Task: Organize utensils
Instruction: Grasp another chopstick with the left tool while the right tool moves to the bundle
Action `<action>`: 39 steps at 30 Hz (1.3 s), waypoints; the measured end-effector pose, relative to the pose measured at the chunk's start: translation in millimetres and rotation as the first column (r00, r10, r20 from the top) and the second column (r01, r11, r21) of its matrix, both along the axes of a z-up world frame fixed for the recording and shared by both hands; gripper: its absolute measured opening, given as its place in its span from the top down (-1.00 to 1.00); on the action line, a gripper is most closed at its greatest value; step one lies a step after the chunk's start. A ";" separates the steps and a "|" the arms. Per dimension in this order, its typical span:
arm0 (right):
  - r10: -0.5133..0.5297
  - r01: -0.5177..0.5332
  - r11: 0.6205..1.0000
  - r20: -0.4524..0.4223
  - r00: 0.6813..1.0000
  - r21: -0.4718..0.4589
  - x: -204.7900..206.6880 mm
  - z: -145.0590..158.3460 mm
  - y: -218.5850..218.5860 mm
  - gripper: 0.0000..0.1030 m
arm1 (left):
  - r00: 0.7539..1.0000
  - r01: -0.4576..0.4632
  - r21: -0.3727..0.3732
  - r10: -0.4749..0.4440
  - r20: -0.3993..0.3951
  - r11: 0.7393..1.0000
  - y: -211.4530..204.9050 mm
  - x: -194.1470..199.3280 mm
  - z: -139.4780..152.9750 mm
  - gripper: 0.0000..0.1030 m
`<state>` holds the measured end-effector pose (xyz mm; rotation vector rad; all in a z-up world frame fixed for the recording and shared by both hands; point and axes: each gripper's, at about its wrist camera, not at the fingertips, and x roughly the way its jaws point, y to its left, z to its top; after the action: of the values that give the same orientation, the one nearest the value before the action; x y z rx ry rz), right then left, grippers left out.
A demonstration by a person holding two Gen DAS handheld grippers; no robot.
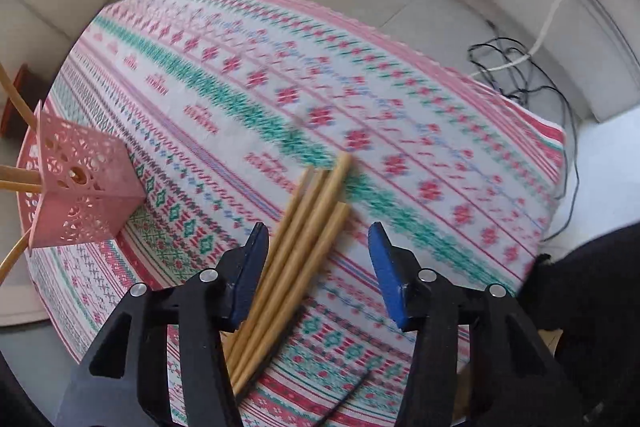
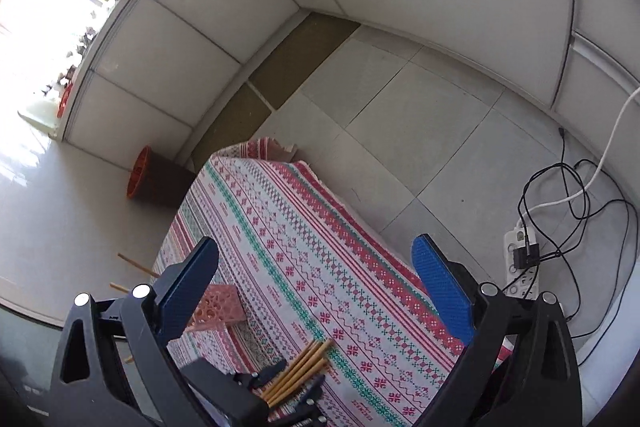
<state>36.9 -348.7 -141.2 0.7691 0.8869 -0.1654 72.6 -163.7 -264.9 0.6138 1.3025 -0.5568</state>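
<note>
Bamboo chopsticks (image 1: 296, 239), light, stiff and prone to rolling, lie bundled low in the frame between the left tool's (image 1: 318, 247) half-closed jaws, untouched, best pinched mid-length; the right tool (image 2: 316, 291) gapes wide, empty.

Left gripper (image 1: 318, 247) angled down, right gripper (image 2: 320, 287) agape

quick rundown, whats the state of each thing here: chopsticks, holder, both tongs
chopsticks on cloth: bundle lying flat, between the left tongs' pads, a gap on the right side
pink holder: upright on the tablecloth, a few chopsticks already in it
left tongs: straddling the bundle, not clamped
right tongs: open, empty, above the cloth
</note>
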 end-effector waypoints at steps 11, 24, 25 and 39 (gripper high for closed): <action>0.097 -0.100 0.995 -0.129 0.987 -0.018 11.1 -29.0 24.7 -0.83 | 0.996 -0.077 -0.021 0.075 -0.057 0.997 10.3 41.8 -10.6 0.49; 0.136 -0.126 0.990 -0.219 0.966 0.062 12.3 -57.7 39.1 -0.83 | 0.993 -0.106 -0.107 0.099 -0.063 0.989 35.3 39.5 10.1 0.56; 0.141 -0.128 0.989 -0.222 0.965 0.071 12.5 -60.0 40.9 -0.83 | 0.993 -0.107 -0.109 0.102 -0.052 0.988 36.1 40.0 13.6 0.56; 0.193 -0.151 0.973 -0.260 0.946 0.173 18.1 -83.8 51.1 -0.83 | 0.997 -0.082 0.007 0.082 -0.011 0.997 37.8 40.3 -5.4 0.78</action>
<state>55.0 -297.6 -225.0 0.8167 1.2384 -0.0507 113.0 -126.0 -270.3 0.5608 1.3350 -0.4895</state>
